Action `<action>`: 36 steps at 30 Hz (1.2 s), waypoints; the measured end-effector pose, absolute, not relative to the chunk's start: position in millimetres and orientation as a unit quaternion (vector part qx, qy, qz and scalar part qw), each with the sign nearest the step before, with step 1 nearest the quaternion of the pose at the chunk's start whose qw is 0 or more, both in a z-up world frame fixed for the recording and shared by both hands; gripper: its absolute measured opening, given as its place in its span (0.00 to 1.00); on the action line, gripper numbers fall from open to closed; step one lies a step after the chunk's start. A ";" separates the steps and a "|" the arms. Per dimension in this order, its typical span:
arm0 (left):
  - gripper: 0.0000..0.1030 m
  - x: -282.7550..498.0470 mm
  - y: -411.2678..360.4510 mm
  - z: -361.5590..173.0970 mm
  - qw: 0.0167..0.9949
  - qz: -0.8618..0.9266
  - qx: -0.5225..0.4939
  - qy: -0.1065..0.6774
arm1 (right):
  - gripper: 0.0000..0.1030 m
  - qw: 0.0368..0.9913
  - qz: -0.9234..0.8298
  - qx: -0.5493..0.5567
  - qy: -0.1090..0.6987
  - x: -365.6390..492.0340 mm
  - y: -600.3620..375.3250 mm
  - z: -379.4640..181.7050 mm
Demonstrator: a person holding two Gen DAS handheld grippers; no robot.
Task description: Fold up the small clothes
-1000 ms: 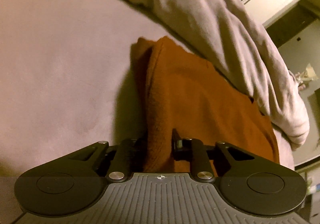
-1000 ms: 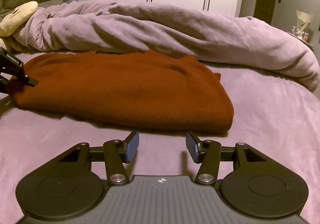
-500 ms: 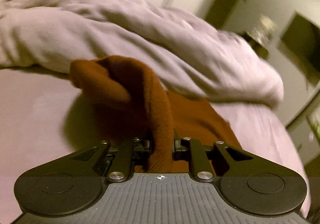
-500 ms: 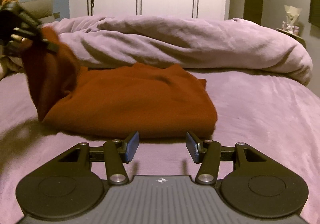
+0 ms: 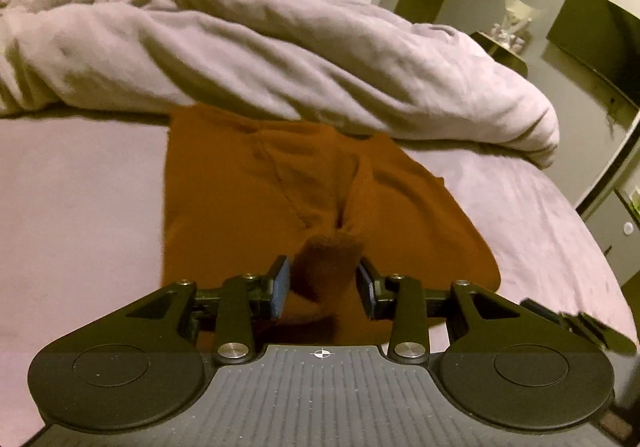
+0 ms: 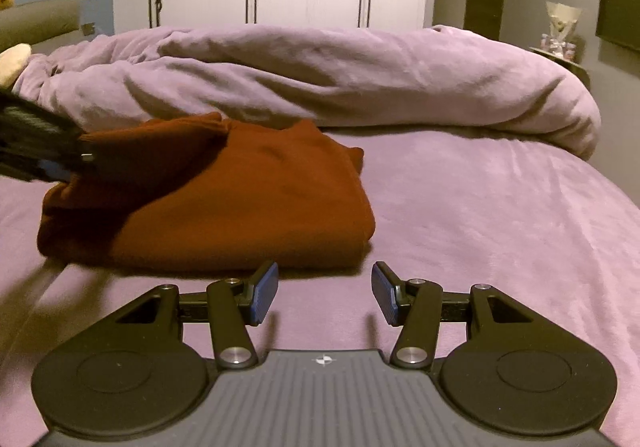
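hidden: garment (image 5: 248, 199) far edge under duvet (image 5: 280, 59) | blurred: duvet folds

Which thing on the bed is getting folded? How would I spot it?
Find the big bed with the purple sheet and the puffy duvet rolled along its far side. In front of the duvet lies the folded garment, the only rust-brown thing there.

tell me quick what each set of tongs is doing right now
Left tongs: open, a bunched fold of the rust sweater sits between the pads, unpinched.
Right tongs: open, empty, over the bed sheet.
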State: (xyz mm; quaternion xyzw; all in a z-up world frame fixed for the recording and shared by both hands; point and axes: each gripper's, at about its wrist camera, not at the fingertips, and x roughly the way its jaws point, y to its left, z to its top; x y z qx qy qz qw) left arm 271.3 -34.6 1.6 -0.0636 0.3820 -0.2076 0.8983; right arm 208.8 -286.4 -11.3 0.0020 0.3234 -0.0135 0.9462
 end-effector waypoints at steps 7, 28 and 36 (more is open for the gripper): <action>0.40 272.0 -29.2 -5.3 0.893 -0.204 -0.079 0.395 | 0.50 0.942 -0.025 -0.001 0.335 218.4 -282.6 -15.5; 0.84 216.2 -2.3 -0.5 0.904 -0.195 -0.067 0.375 | 0.56 0.944 -0.037 -0.014 0.326 226.3 -286.4 6.6; 0.84 197.3 49.9 -24.4 0.908 -0.074 -0.085 0.403 | 0.73 0.921 0.094 0.126 0.357 284.3 -271.5 24.4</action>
